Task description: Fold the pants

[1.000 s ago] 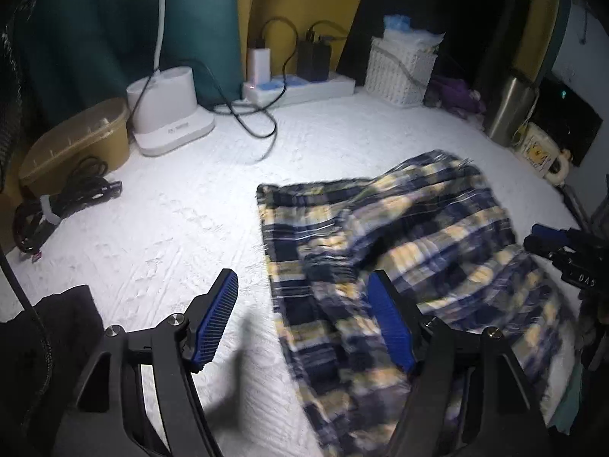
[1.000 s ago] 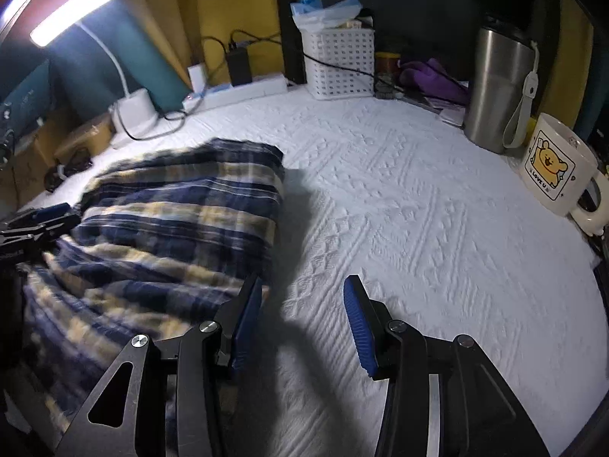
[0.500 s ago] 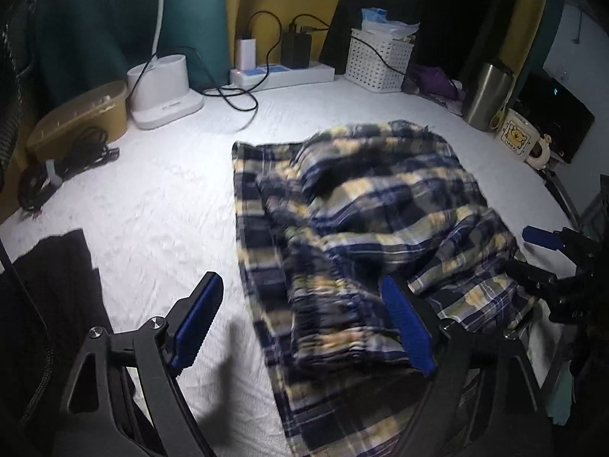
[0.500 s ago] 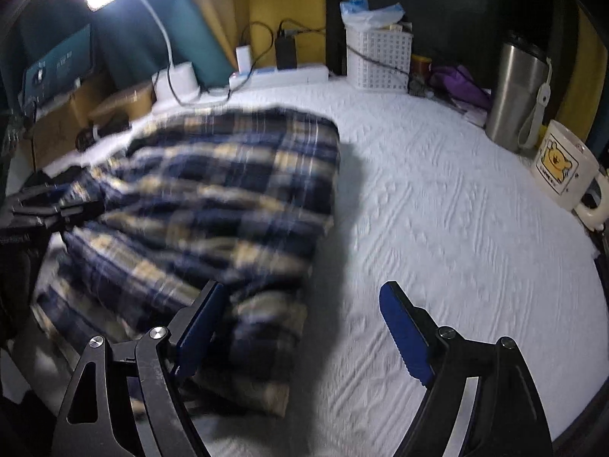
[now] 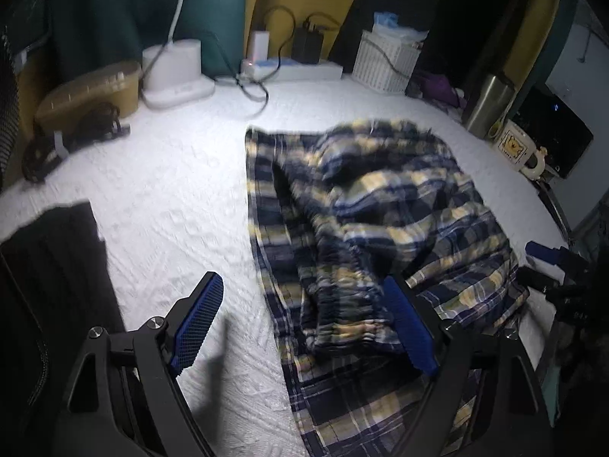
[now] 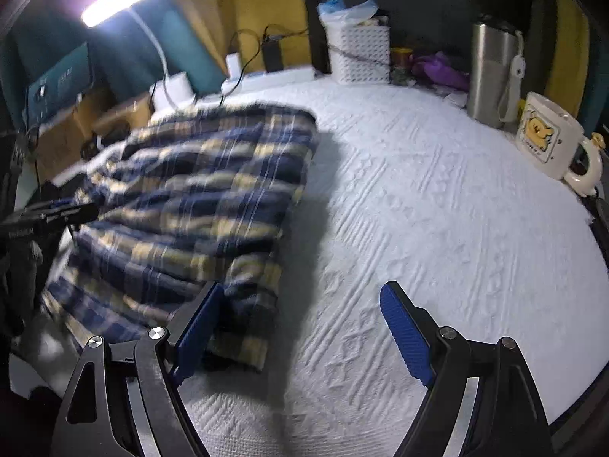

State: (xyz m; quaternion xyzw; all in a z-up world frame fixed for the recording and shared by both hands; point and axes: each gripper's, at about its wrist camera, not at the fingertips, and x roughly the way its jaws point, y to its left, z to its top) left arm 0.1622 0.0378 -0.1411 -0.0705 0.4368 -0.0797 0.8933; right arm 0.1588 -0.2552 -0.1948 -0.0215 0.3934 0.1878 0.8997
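My left claw point(image 5: 304, 327) and right claw point(image 6: 300, 331) both gape empty over the plaid pants point(image 5: 365, 228), lying bunched on the white-covered bench point(image 6: 437, 228); soft, light, limp cloth, best pinched at the elastic waistband point(image 5: 342, 304)

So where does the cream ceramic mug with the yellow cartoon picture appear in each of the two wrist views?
Left wrist view: the cream ceramic mug stands at the far right edge, beyond the plaid pants.
Right wrist view: the mug stands at the upper right, on the white textured cover.
Shared landmark: the steel tumbler, just left of the mug in both views.
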